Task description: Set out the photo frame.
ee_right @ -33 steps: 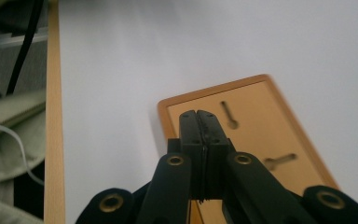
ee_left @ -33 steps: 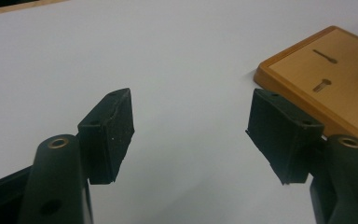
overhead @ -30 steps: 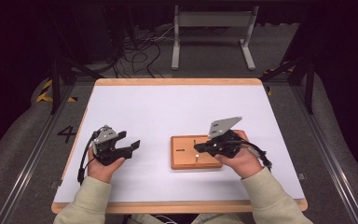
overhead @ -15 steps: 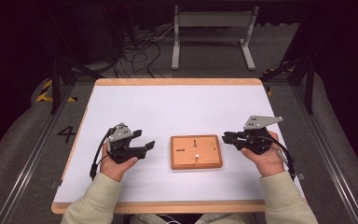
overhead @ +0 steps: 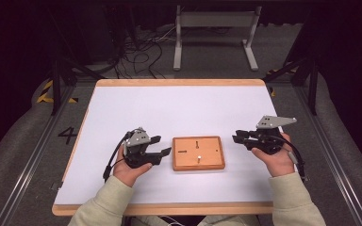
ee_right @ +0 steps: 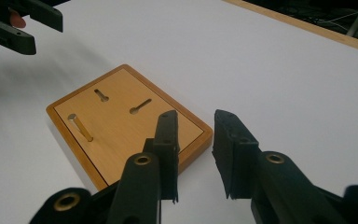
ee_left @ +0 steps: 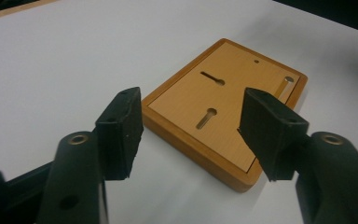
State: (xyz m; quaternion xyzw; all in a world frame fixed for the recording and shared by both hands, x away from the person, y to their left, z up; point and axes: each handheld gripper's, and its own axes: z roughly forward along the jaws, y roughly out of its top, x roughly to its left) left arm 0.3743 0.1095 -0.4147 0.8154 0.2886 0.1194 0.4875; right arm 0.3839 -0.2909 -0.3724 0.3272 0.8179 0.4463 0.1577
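A flat wooden board (overhead: 198, 153) with two keyhole slots and a short metal peg (overhead: 198, 158) lies on the white table. My left gripper (overhead: 164, 145) hovers just left of the board and points at it. Its jaws have just been closing but stand open with nothing between them. In the left gripper view the board (ee_left: 223, 107) lies beyond the gripper (ee_left: 193, 135). My right gripper (overhead: 236, 137) is to the right of the board, clear of it. Its jaws have just been opening and stand a little apart, empty (ee_right: 196, 149), with the board (ee_right: 121, 126) ahead.
The white table top (overhead: 169, 108) has a wooden rim and stretches far beyond the board. A grey metal stand (overhead: 214, 28) and loose cables (overhead: 141, 52) sit on the floor behind the table. My left gripper (ee_right: 23, 23) appears at the top left of the right gripper view.
My right gripper has moved from the board's right edge out to the right and has parted its jaws. My left gripper has moved right, up to the board, and its jaws have narrowed.
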